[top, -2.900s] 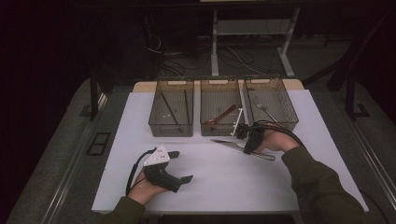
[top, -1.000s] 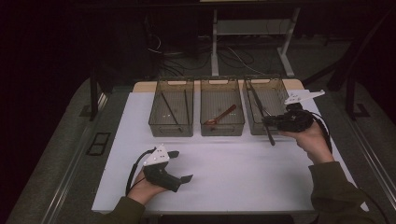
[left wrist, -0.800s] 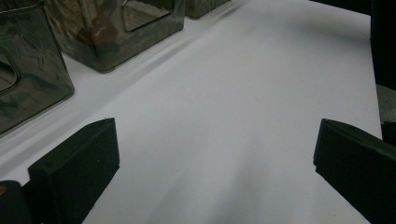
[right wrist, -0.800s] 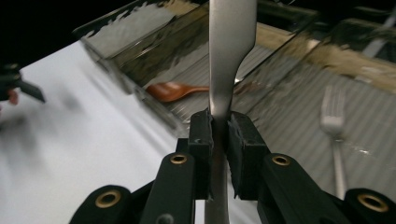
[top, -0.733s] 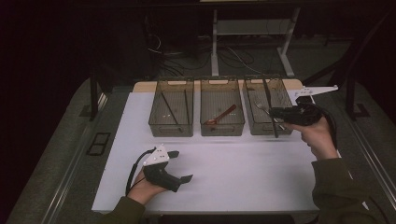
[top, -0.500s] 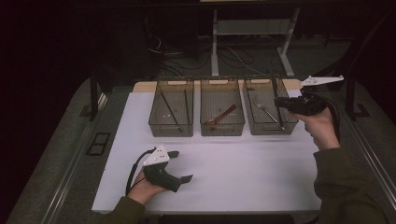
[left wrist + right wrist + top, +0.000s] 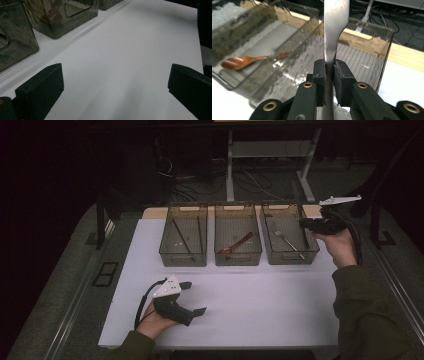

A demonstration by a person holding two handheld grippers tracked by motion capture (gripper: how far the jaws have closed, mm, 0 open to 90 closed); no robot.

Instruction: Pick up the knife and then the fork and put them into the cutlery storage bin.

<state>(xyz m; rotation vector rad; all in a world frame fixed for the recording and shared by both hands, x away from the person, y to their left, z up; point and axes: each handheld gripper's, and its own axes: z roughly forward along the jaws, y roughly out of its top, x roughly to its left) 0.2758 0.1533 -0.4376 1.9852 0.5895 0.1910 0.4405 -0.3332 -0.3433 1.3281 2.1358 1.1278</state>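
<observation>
Knife point(image 7: 336, 27) clamped between right gripper point(image 7: 329, 75) fingers, blade pointing ahead.

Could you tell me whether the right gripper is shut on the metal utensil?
Shut: the right gripper pinches the metal utensil flat between its pads.

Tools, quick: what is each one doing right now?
Left tool: open, empty, over the white table.
Right tool: closed on a metal utensil, at the right bin.
</observation>
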